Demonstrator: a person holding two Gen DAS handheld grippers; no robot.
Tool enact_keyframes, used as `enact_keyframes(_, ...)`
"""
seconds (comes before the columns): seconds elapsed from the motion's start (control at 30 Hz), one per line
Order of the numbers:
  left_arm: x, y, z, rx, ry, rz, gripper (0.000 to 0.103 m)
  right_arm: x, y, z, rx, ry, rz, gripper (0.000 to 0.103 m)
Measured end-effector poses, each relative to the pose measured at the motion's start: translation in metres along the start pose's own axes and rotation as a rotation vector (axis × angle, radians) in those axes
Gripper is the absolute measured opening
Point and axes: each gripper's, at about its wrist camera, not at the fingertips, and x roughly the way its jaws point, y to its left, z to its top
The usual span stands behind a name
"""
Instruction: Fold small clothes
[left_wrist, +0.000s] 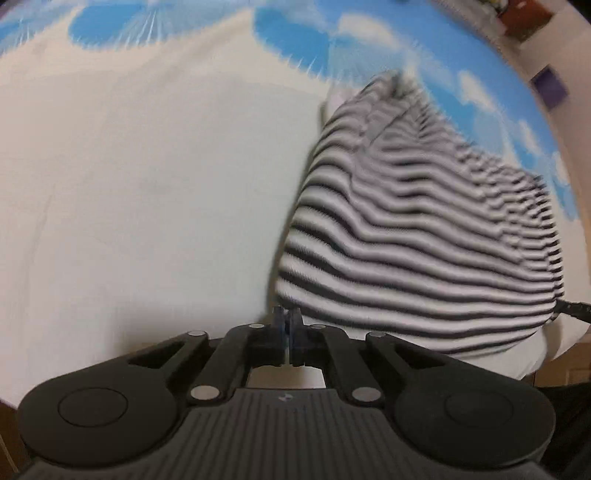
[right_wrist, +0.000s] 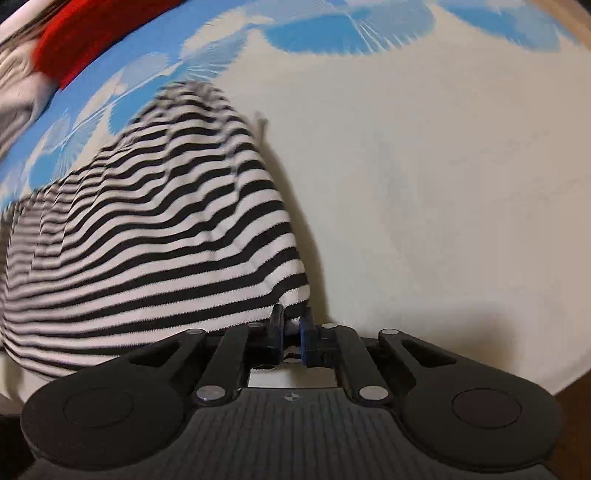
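Observation:
A black-and-white striped garment (left_wrist: 417, 221) hangs lifted over the white and blue cloth surface (left_wrist: 147, 184). In the left wrist view it spreads to the right of my left gripper (left_wrist: 287, 321), whose jaws are shut on its near corner. In the right wrist view the same garment (right_wrist: 155, 229) spreads to the left, and my right gripper (right_wrist: 291, 325) is shut on its other near corner, with striped fabric between the fingers. The garment sags between the two grippers and both views are blurred by motion.
The surface is a white sheet with blue cloud-like prints (right_wrist: 351, 26) along the far side. A red item (right_wrist: 81, 40) lies at the far left of the right wrist view. Boxes (left_wrist: 524, 18) stand past the far right edge.

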Motion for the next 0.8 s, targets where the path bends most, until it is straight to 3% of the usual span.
enact_keyframes(0.07, -0.016, -0.004, 0.003, 0.000, -0.090, -0.064, 0.015, -0.013, 0.009, 0.000, -0.041, -0.084, -0.061, 0.025)
enact_keyframes(0.1, -0.021, -0.005, 0.004, -0.003, -0.113, -0.106, 0.021, -0.022, 0.013, 0.000, -0.057, -0.144, -0.070, 0.026)
enact_keyframes(0.17, -0.021, -0.013, 0.006, 0.012, -0.122, -0.171, 0.022, -0.035, 0.014, 0.002, -0.043, -0.221, 0.016, 0.026)
enact_keyframes(0.23, -0.014, -0.025, 0.005, 0.061, -0.091, -0.182, 0.022, -0.033, 0.011, 0.002, -0.028, -0.205, 0.114, 0.026)
enact_keyframes(0.3, 0.001, -0.035, 0.004, 0.102, -0.040, -0.141, 0.025, -0.020, 0.014, 0.001, -0.061, -0.133, 0.158, 0.029)
enact_keyframes(0.33, 0.013, -0.037, 0.004, 0.108, -0.003, -0.097, 0.026, -0.010, 0.019, -0.001, -0.099, -0.082, 0.137, 0.032)
enact_keyframes(0.4, 0.029, -0.034, 0.003, 0.091, 0.062, 0.014, 0.026, 0.013, 0.030, -0.010, -0.193, 0.022, 0.013, 0.034)
enact_keyframes(0.47, 0.030, -0.024, 0.008, 0.022, 0.048, 0.064, 0.026, 0.014, 0.034, -0.012, -0.224, 0.027, -0.014, 0.034)
enact_keyframes(0.63, -0.007, -0.015, 0.019, -0.080, -0.184, -0.086, 0.025, -0.012, 0.031, 0.001, -0.129, -0.112, 0.059, 0.035)
enact_keyframes(0.7, -0.008, -0.024, 0.021, -0.074, -0.207, -0.144, 0.025, -0.012, 0.033, 0.006, -0.128, -0.135, 0.079, 0.037)
enact_keyframes(0.8, -0.002, -0.045, 0.024, -0.007, -0.212, -0.163, 0.025, 0.007, 0.040, 0.004, -0.186, -0.065, 0.033, 0.039)
